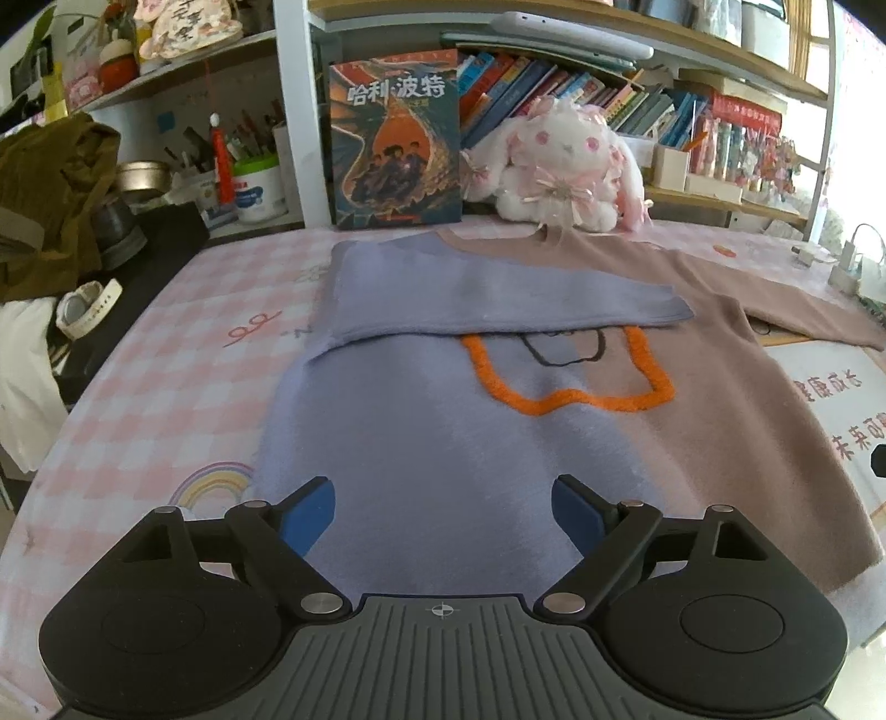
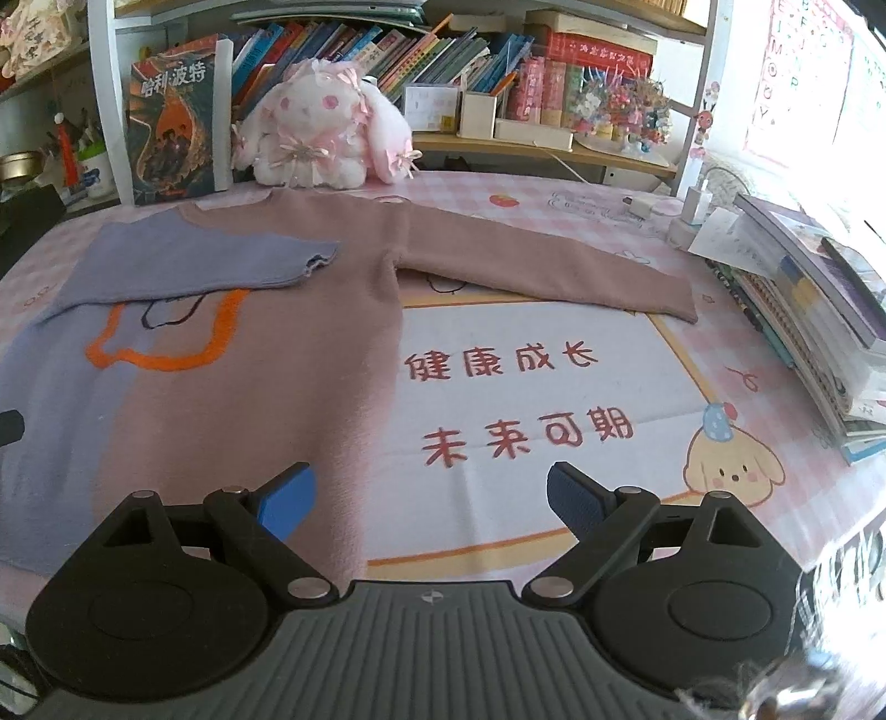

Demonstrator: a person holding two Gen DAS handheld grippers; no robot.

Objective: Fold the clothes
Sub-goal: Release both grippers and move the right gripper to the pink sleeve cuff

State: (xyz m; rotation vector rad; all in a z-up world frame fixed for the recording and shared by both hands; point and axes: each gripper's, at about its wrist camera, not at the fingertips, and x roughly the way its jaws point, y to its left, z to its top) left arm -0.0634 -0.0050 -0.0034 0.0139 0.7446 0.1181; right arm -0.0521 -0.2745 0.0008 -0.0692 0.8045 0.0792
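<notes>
The left gripper (image 1: 443, 512) tilts down over the sweater (image 1: 443, 432), jaws spread wide and empty, the purple half lying straight ahead with its purple sleeve (image 1: 487, 293) folded across. The right gripper (image 2: 429, 501) also gapes empty, the sweater's edge under its left finger, the brown sleeve (image 2: 548, 266) outstretched ahead on the pink checked tablecloth (image 2: 554, 183). Beyond stand a plush rabbit (image 2: 321, 133) and bookshelves (image 2: 443, 50).

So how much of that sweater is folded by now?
Only a start. Done: the purple sleeve lies folded across the sweater. In hand: nothing; the left gripper and right gripper both hang open, empty. Left: the brown sleeve is stretched out on the table mat, and the body lies flat, unfolded.
</notes>
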